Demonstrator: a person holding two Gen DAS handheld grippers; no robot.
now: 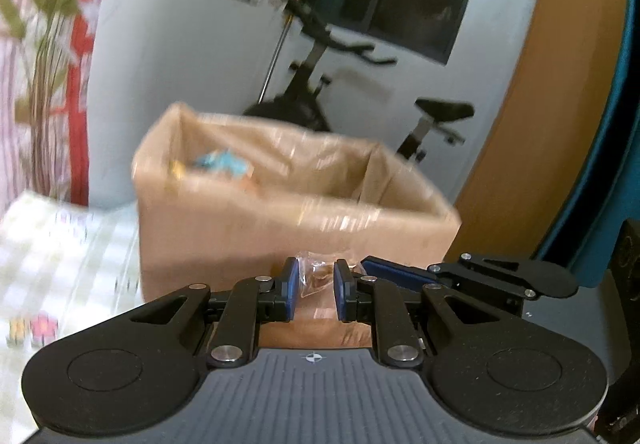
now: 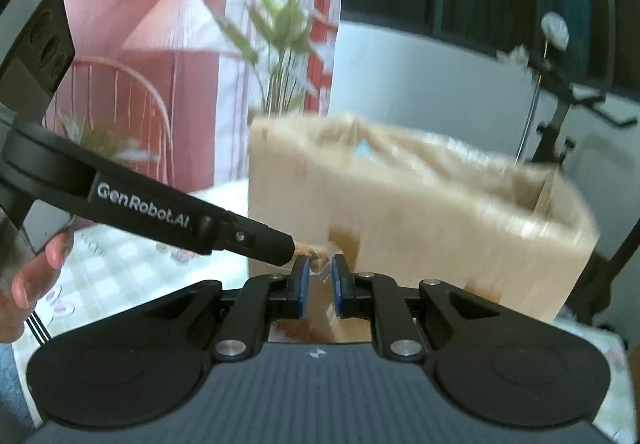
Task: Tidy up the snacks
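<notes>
Pinching a clear-wrapped snack packet (image 1: 316, 276) between its blue pads (image 1: 291, 286), the left gripper (image 1: 315, 286) is clamped tight on the wrapper, which crinkles up between the two fingers with something brownish inside it. The right gripper (image 2: 321, 278) is likewise closed on the same packet (image 2: 322, 262), its own blue pads (image 2: 305, 280) squeezing a fold of the transparent film, so both tools grip one item from neighbouring sides. In the right wrist view the left gripper's long black finger (image 2: 256, 238) reaches in from the left and meets the packet just beside the right gripper's tips, and the person's hand (image 2: 30, 284) wraps the handle at the left edge. In the left wrist view the right gripper shows as a black linkage (image 1: 500, 278) with a blue pad lying just to the right of the packet. Directly behind the held snack stands an open cardboard box (image 1: 280, 244), blurred, with a light blue package (image 1: 224, 162) and something yellow visible inside near its far left corner. The box sits on a pale checked tablecloth (image 1: 72, 260). Behind it are an exercise bike (image 1: 316, 92), a white wall, a dark window, and a leafy plant (image 2: 276, 32) by a striped curtain.
</notes>
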